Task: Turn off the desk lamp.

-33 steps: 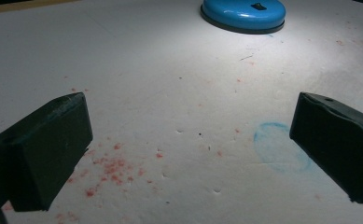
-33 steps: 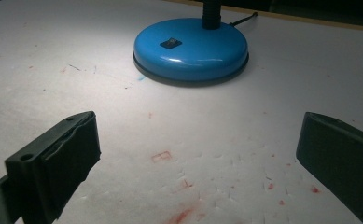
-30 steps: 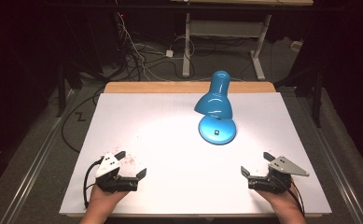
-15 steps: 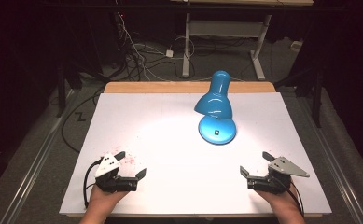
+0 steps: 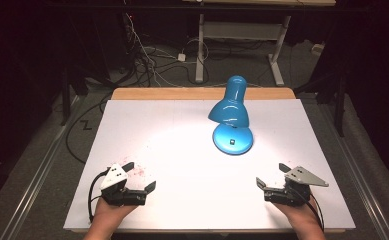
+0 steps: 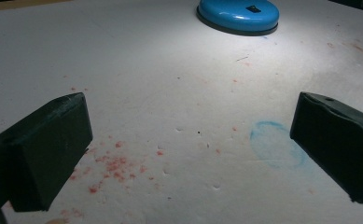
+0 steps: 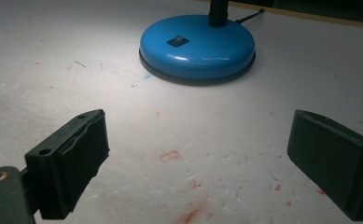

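Observation:
A blue desk lamp (image 5: 230,111) stands lit on the white table (image 5: 172,145), right of centre, its shade bent over its round base (image 5: 232,140). My left gripper (image 5: 141,175) rests near the front left edge, held by a hand, jaws wide apart with nothing between them. In the left gripper view (image 6: 188,154) bare stained table lies between the jaws, the lamp base (image 6: 238,14) far ahead. My right gripper (image 5: 271,175) rests at the front right, open; its jaws have just been closing a little, with nothing between them. The right gripper view (image 7: 198,163) faces the lamp base (image 7: 198,46) and its black switch (image 7: 177,41).
Red specks (image 6: 114,165) and a faint blue ring (image 6: 275,142) mark the table surface. A wooden strip (image 5: 202,93) runs along the far edge. Cables (image 5: 147,60) and desk legs (image 5: 200,50) lie on the dark floor beyond.

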